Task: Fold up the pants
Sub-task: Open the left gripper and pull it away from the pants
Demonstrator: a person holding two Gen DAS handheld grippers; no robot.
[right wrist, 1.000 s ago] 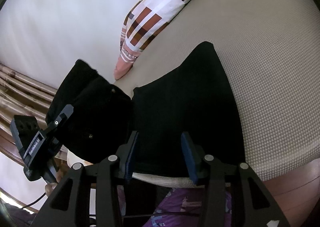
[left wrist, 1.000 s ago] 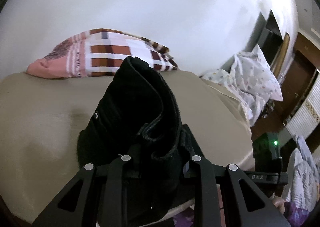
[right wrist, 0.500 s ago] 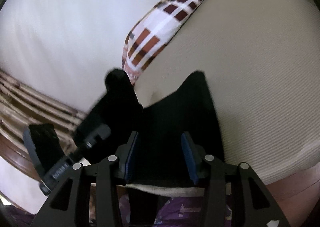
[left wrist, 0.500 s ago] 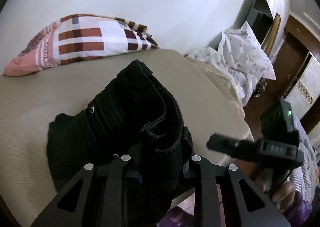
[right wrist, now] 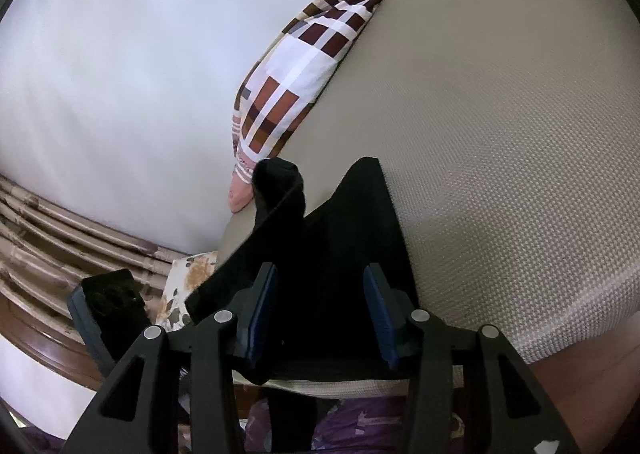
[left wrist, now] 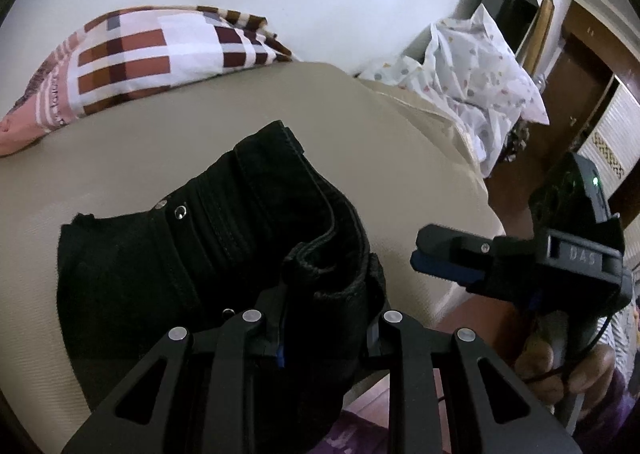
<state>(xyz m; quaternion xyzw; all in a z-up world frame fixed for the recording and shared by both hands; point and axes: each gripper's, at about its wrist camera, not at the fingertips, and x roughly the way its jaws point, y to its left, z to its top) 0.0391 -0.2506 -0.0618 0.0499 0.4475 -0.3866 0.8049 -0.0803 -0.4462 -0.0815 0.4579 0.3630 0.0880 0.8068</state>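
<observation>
Black pants lie on the beige mattress, waistband with metal snaps facing up. My left gripper is shut on the bunched waistband at the near edge. In the right wrist view the pants spread over the mattress edge, with one folded flap raised at the left. My right gripper is open, its blue pads either side of the cloth without pinching it. It also shows in the left wrist view, hovering at the right of the pants.
A checked brown and white pillow lies at the far side against the white wall. A white patterned pillow sits at the right. Wooden furniture stands beyond the bed. Bamboo slats run at the left.
My left gripper carried the waistband forward and laid it lower over the pants. My right gripper came in toward the pants from the right and stays open.
</observation>
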